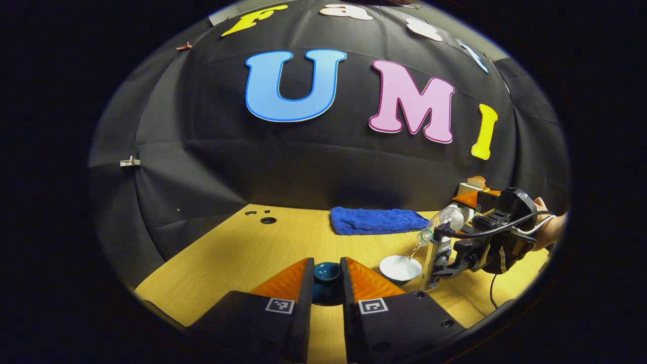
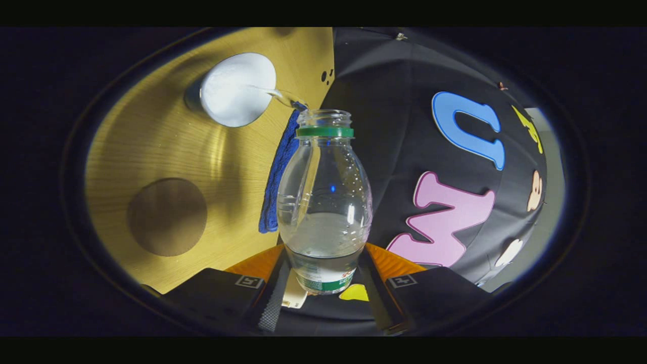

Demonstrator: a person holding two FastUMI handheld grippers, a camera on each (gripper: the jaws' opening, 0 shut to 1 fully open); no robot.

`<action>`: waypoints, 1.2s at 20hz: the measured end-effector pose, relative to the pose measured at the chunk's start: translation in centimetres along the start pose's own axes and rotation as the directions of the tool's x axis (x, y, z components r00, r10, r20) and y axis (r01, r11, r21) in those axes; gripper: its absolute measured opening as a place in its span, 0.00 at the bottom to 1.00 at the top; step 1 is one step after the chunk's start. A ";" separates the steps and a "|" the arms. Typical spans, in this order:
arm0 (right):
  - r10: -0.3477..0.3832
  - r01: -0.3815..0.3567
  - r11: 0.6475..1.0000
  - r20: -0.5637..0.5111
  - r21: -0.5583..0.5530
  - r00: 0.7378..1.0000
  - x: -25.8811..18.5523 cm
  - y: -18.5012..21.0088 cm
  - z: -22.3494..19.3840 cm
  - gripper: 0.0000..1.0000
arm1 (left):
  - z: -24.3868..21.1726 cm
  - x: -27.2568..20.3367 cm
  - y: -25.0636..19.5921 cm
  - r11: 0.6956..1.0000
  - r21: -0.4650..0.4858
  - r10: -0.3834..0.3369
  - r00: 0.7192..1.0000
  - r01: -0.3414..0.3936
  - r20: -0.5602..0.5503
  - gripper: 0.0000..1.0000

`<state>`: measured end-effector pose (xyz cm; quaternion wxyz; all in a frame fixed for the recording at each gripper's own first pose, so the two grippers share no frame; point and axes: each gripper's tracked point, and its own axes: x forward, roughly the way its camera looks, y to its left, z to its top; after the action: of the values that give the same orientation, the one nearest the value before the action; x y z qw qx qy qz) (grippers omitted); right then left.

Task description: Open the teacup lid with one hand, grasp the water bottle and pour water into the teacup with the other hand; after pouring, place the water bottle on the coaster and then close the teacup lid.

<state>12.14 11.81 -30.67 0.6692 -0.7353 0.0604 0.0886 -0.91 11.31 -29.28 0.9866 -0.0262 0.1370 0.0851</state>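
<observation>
Pouring now: my right gripper [image 2: 323,283] clamps clear plastic water bottle [image 2: 323,202] over white teacup [image 2: 235,91]; left gripper [image 1: 326,288] grips dark teal lid [image 1: 327,271]. Next: bottle onto round brown coaster [image 2: 167,216].

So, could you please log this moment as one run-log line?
phase: pouring | right gripper: shut on water bottle, tilted over teacup | left gripper: shut on lid | coaster: bare

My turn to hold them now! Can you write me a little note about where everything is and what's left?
Left gripper: jaws shut on the dark teacup lid, held off the cup.
Right gripper: shut on the water bottle, tilted; water is streaming into the white teacup.
Coaster: bare, on the table near the cup.
Done: lid off, pouring underway.
Left: finish pouring, bottle onto coaster, lid back on.
</observation>
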 end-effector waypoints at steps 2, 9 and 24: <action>-0.008 0.008 1.000 0.007 -0.015 1.000 0.2 -0.4 0.0 0.73 | 0.0 0.0 -0.1 1.000 0.002 -0.002 1.000 0.002 0.000 0.31; -0.037 0.038 0.998 0.027 -0.049 0.999 0.7 -0.7 0.3 0.73 | -0.2 0.0 0.1 1.000 0.001 0.004 1.000 -0.004 -0.005 0.31; -0.155 0.171 0.972 0.106 -0.164 0.982 1.1 -3.6 1.3 0.73 | 0.0 -0.7 0.5 1.000 -0.005 0.007 1.000 -0.007 0.011 0.31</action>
<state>13.86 13.47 -27.55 0.6103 -0.7879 -0.0394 0.0722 -1.70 11.72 -29.05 0.9869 -0.0279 0.1314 0.0890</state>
